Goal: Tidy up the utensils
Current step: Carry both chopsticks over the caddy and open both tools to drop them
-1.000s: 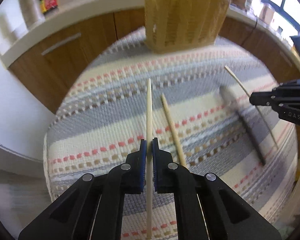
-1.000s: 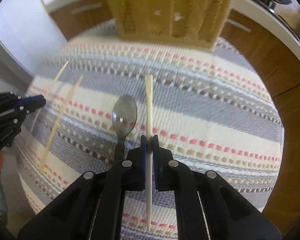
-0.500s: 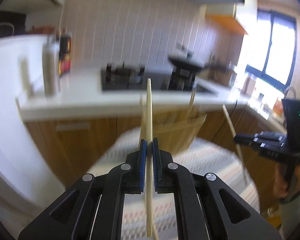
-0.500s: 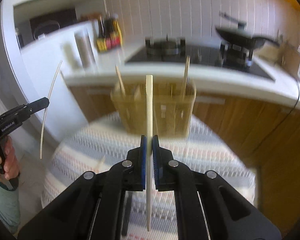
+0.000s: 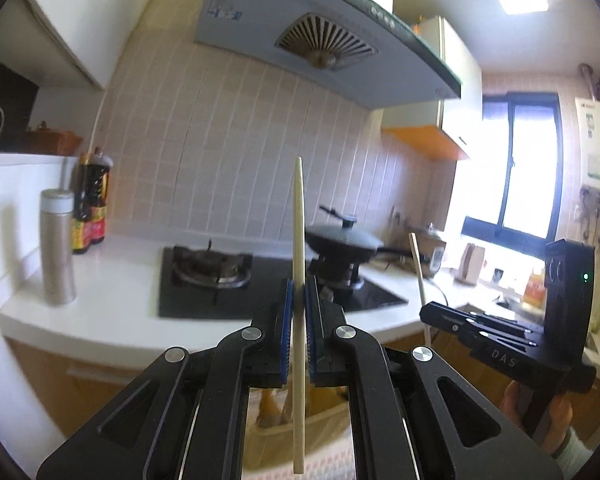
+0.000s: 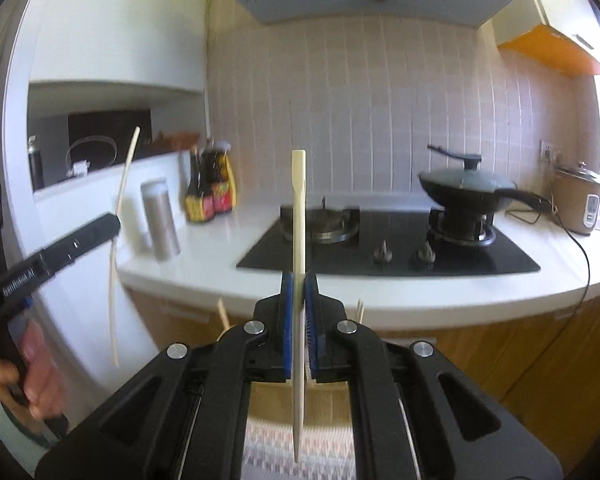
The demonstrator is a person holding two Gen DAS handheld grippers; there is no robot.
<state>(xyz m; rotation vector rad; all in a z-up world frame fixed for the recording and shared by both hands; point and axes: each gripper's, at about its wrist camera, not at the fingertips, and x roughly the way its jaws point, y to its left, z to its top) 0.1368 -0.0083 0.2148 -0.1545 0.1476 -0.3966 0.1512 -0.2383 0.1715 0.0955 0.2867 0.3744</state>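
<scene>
My left gripper (image 5: 298,284) is shut on a pale wooden chopstick (image 5: 298,216) that stands upright between its blue pads. In the right wrist view the left gripper (image 6: 114,222) shows at the left edge with that chopstick (image 6: 124,176). My right gripper (image 6: 299,280) is shut on a second, flat-ended chopstick (image 6: 299,208), also upright. The left wrist view shows the right gripper (image 5: 424,312) at the right, its chopstick (image 5: 418,268) pointing up. The woven utensil basket (image 5: 324,416) sits low, mostly hidden behind the gripper arms. Chopstick tips (image 6: 223,314) stick up from it.
Behind stands a white counter (image 6: 380,300) with a black gas hob (image 6: 400,248), a lidded pan (image 6: 464,188), sauce bottles (image 6: 212,188), a steel flask (image 6: 160,220) and a rice cooker (image 6: 578,204). The striped cloth (image 6: 268,448) shows at the bottom. A hand (image 6: 36,364) holds the left gripper.
Both grippers rose off the striped cloth and tilted up from facing the table to facing the kitchen wall. Each kept its chopstick; the basket dropped to the bottom of view.
</scene>
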